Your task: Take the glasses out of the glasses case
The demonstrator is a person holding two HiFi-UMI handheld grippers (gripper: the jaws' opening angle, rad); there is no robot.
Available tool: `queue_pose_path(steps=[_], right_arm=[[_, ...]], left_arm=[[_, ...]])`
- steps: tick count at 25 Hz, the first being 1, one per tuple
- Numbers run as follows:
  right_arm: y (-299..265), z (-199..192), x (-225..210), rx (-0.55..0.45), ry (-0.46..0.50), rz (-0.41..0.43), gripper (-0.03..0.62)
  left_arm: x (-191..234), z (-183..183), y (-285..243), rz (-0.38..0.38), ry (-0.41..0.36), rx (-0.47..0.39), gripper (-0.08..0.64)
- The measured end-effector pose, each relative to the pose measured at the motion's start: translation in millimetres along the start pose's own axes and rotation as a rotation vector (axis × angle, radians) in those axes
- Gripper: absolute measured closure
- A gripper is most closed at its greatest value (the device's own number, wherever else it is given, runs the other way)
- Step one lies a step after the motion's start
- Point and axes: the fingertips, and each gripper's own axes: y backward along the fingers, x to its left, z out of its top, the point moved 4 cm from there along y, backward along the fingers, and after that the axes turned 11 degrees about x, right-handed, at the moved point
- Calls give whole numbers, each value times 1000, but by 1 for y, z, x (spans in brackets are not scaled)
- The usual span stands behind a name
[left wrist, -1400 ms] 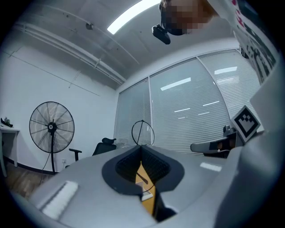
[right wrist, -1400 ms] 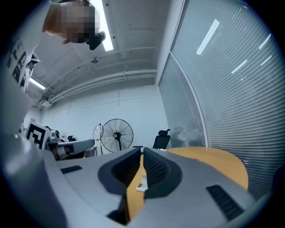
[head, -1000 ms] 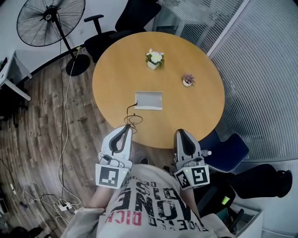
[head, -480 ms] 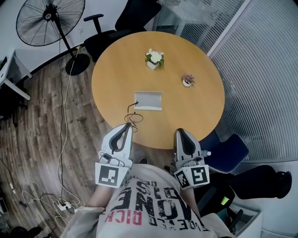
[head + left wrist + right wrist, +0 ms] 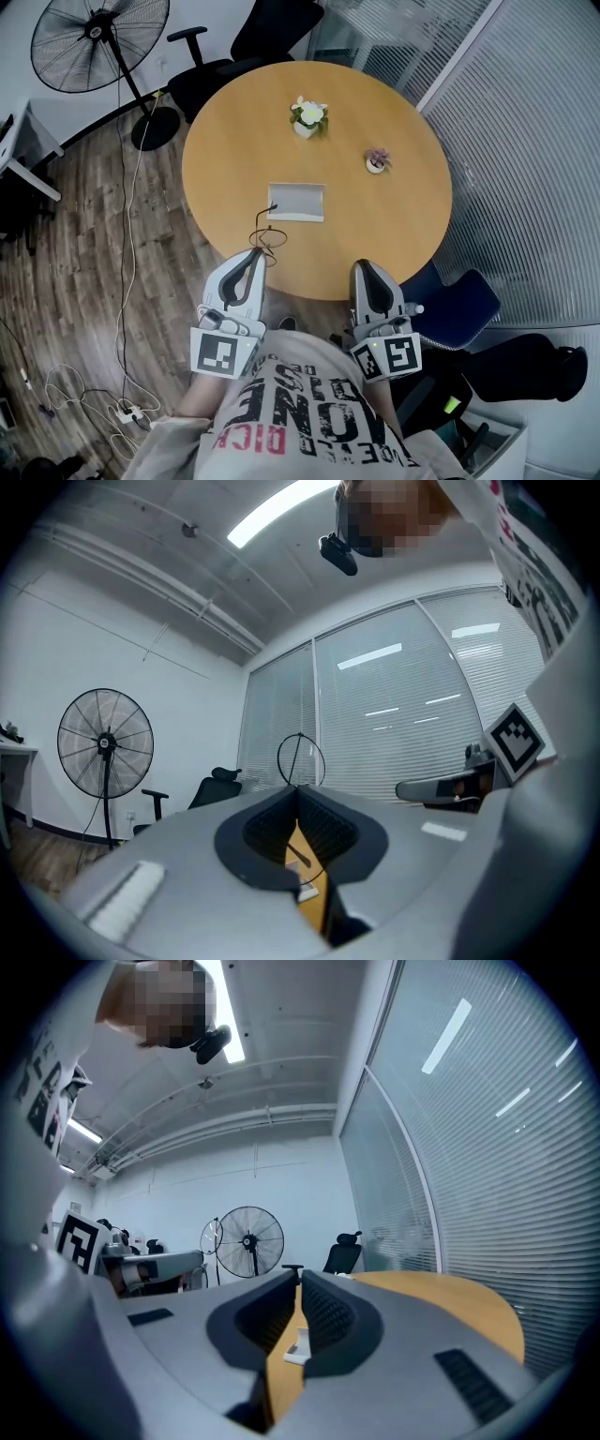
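My left gripper (image 5: 259, 254) is pinched shut on the wire glasses (image 5: 268, 234). The grey glasses case (image 5: 298, 202) lies just ahead, long axis crosswise. My right gripper (image 5: 364, 266) is closed and empty.

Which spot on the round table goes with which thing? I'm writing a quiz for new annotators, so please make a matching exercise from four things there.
Things:
1. glasses
2. glasses case
3. white flowers
4. small pink plant

Places on the table, as seen in the head view:
A. far part
B. about the middle
C. near edge, at the tip of the left claw
D. right part

Pairs: 1-C, 2-B, 3-A, 4-D
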Motion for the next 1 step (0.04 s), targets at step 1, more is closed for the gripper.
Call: queue_pose_path(steps=[1], right_arm=[[0,0,0,0,0,1,561]], left_arm=[[0,-2,0,4,10,20,543]])
